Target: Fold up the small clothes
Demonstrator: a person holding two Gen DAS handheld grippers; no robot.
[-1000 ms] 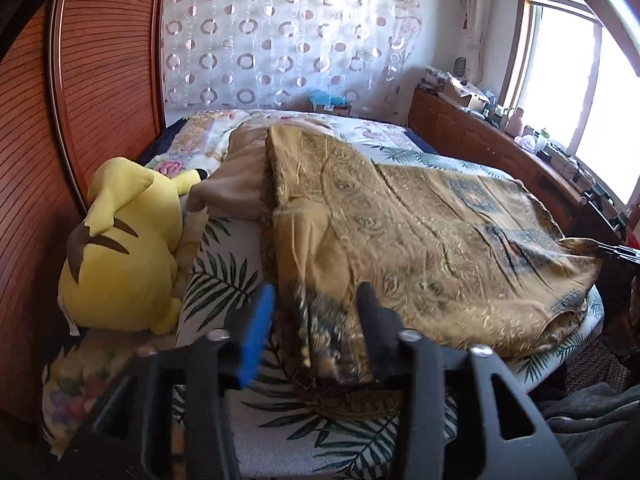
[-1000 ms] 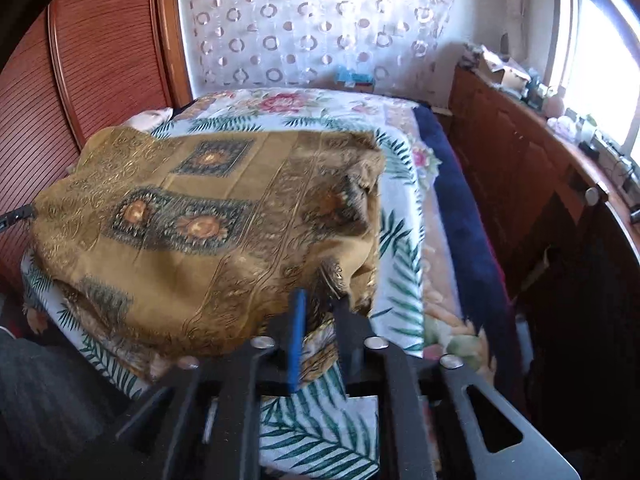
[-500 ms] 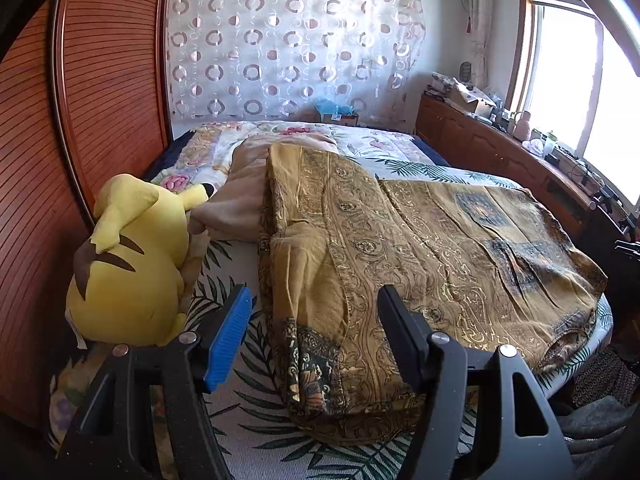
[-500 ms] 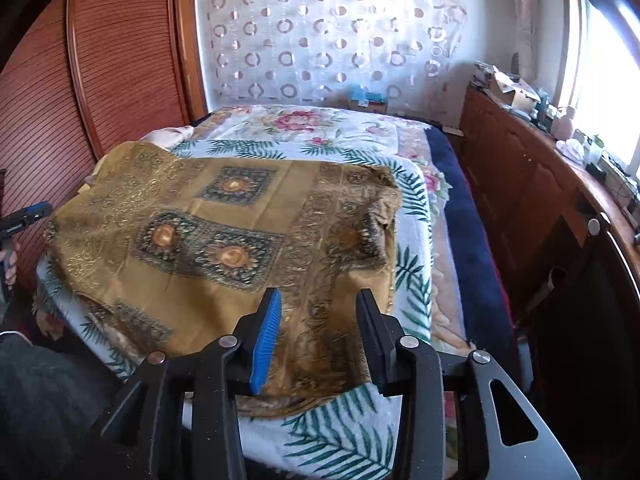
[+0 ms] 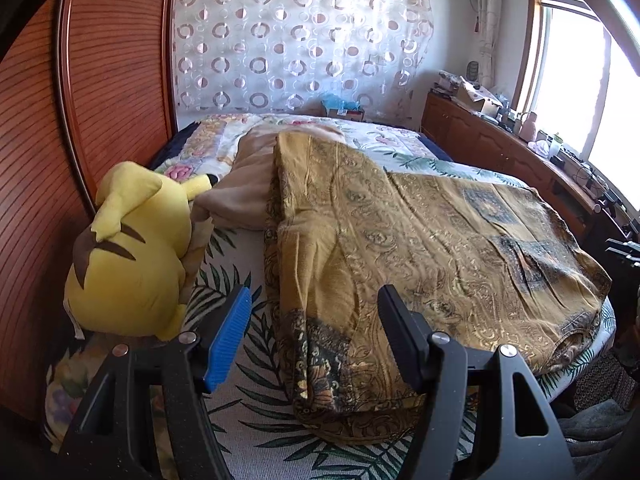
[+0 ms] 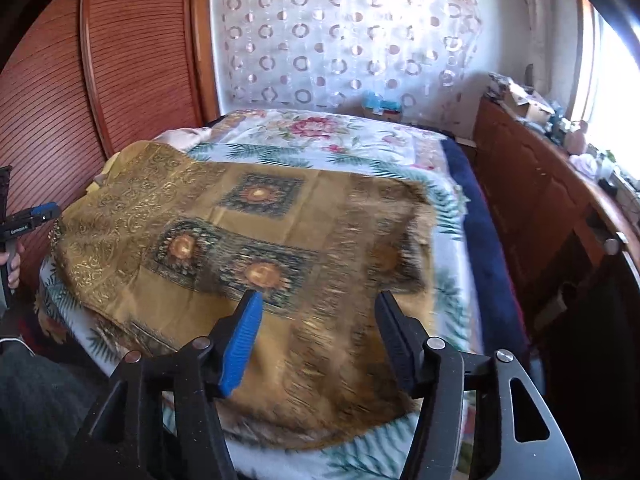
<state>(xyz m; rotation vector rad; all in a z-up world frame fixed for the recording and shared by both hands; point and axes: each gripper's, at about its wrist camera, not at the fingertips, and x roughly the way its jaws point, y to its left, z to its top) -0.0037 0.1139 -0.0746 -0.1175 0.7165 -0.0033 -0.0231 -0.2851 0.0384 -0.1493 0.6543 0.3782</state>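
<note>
A gold-brown patterned cloth (image 5: 420, 240) lies folded across the near part of the bed, its near-left corner hanging over the edge. My left gripper (image 5: 315, 300) hovers open above that corner, and its pads touch nothing. In the right wrist view the same cloth (image 6: 280, 240) spreads out below my right gripper (image 6: 319, 300). Its jaws are opening, with the cloth's near-right edge under the gap and not pinched. The left gripper (image 6: 30, 220) also shows at that view's far left, held by a hand (image 6: 12, 268).
A yellow plush toy (image 5: 128, 256) and a beige bundle (image 5: 248, 188) lie left of the cloth. The leaf-print bedsheet (image 5: 256, 412) covers the bed. Ribbed wooden doors (image 5: 100, 100) stand on the left, and a cluttered wooden sideboard (image 6: 540, 208) runs along the right.
Both grippers opened and let go of the cloth's near edge, which now rests on the bed. The right gripper drew back from the cloth; the left one stayed put.
</note>
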